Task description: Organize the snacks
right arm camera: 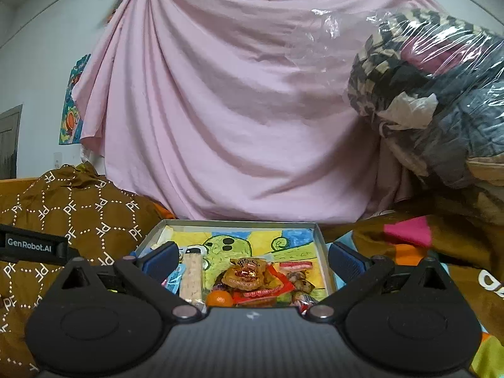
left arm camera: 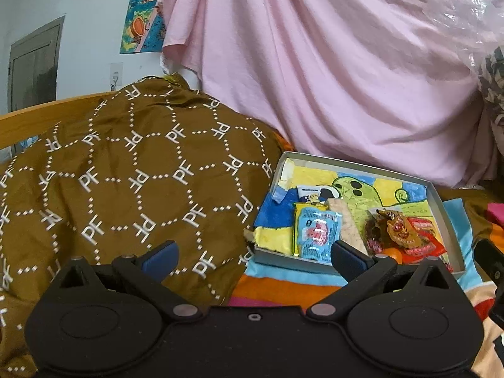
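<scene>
Both hand-held grippers, left (left arm camera: 253, 256) & right (right arm camera: 252, 260), hang spread wide & empty just short of the tray (right arm camera: 321, 245) w/ the snacks (right arm camera: 249, 278) heaped inside, so sorting looks unstarted; next: pick one packet, e.g. the blue one (left arm camera: 316, 233).

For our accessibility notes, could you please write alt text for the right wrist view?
An open hand-held gripper points at a shallow grey tray of wrapped snacks lined with a cartoon drawing, set on bedding before a draped pink sheet.
</scene>
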A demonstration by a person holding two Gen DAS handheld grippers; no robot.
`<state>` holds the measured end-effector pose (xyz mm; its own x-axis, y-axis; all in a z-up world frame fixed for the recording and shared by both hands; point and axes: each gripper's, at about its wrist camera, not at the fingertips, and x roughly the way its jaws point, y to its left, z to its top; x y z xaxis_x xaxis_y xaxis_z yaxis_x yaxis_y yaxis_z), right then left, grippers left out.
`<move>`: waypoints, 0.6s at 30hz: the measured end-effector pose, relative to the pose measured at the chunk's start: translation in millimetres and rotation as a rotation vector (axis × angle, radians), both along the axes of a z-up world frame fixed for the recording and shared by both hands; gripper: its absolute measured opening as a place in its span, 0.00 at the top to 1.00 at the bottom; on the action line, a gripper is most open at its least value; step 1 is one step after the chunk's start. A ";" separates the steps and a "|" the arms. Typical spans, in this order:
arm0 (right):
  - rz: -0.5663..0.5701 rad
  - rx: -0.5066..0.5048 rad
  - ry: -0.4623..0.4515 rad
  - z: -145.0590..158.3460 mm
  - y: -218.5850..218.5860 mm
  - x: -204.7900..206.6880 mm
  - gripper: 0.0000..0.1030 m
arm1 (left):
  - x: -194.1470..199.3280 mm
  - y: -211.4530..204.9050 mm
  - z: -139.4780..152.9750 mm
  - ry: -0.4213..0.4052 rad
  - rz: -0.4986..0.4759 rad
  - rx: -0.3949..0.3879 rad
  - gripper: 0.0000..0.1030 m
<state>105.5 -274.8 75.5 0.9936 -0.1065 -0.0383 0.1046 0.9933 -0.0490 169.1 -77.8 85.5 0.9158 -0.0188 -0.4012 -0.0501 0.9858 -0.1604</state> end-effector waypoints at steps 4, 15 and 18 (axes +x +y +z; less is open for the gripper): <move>0.000 0.008 0.000 -4.1 5.3 -17.0 0.00 | -16.1 3.4 -3.8 -0.006 -0.006 0.001 0.01; 0.022 0.018 0.054 -18.3 20.9 -61.3 0.00 | -56.3 9.1 -15.9 -0.030 -0.020 0.020 0.01; 0.019 0.015 0.063 -21.0 23.8 -69.5 0.00 | -65.0 12.2 -19.6 -0.028 -0.015 0.025 0.01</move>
